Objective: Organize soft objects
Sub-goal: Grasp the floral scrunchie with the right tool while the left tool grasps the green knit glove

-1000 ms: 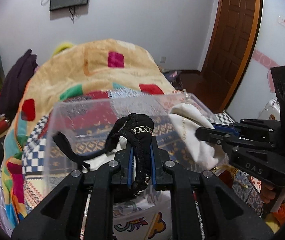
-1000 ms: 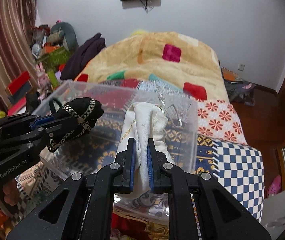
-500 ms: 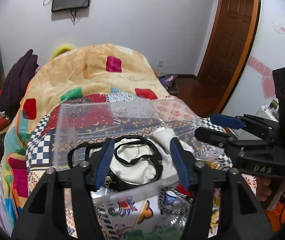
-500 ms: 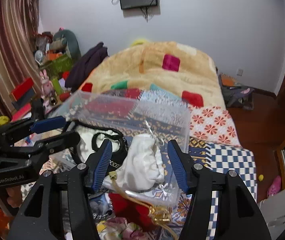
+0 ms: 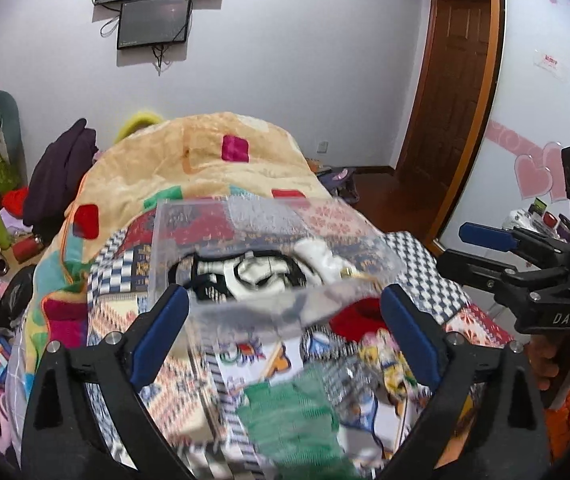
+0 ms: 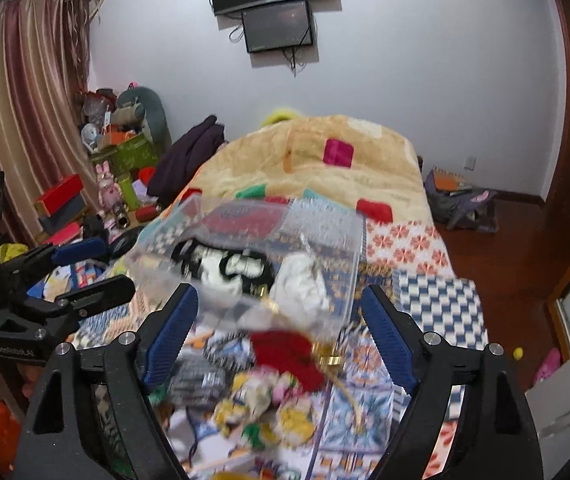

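A clear plastic bin (image 5: pixel 189 220) (image 6: pixel 325 216) stands on the bed. Inside it lie a black strappy piece with a chain (image 5: pixel 205 284) (image 6: pixel 189 256) and a white cloth item (image 5: pixel 317 252) (image 6: pixel 301 284). My left gripper (image 5: pixel 285 332) is open and empty, held back from the bin's near side; it also shows in the right wrist view (image 6: pixel 85 268). My right gripper (image 6: pixel 281 332) is open and empty, beside it on the right; it also shows in the left wrist view (image 5: pixel 481 248). A red soft item (image 6: pixel 289 356), a green mesh piece (image 5: pixel 293 416) and a yellow patterned piece (image 6: pixel 269 404) lie in front of the bin.
The bed carries a patchwork cover (image 6: pixel 433 300) and a tan blanket (image 5: pixel 205 160). Clutter and boxes (image 6: pixel 121 152) stand at the left wall by the curtain. A brown door (image 5: pixel 457 92) is at the right. A dark bag (image 6: pixel 465 204) lies on the floor.
Both grippers opened and let go: the black piece and the white cloth dropped into the bin. Both grippers then pulled back and up from the bin.
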Available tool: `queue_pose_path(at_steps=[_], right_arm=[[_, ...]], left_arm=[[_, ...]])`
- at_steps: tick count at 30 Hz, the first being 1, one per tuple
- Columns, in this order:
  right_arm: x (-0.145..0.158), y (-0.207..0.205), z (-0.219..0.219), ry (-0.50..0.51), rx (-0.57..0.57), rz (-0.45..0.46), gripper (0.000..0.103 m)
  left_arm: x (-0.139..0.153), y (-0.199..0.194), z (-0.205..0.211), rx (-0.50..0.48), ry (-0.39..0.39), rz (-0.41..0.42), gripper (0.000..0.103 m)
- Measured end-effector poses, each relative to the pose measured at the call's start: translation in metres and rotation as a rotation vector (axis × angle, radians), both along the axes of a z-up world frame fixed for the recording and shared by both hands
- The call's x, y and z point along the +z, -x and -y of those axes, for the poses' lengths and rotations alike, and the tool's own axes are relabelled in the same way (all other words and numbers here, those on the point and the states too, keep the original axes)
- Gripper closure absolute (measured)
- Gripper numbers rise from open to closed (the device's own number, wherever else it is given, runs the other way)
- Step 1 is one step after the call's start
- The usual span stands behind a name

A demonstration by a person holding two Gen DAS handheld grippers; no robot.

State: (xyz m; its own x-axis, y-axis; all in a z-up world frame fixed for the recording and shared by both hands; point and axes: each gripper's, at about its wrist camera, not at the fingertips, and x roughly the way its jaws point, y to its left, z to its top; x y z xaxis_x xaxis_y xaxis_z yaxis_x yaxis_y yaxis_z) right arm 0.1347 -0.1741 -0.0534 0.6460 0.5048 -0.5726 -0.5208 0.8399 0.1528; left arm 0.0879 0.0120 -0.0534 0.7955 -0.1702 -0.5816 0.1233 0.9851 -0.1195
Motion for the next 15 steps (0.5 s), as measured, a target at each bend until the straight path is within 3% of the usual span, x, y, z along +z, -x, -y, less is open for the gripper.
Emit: queue_pose_path(at_steps=[15], right_arm=[[-0.084,0.010,-0.013,0.121,0.052,-0.230,0.021]], left_arm=[[-0.072,0.028,0.009,-0.013,-0.009,-0.177,0.005]])
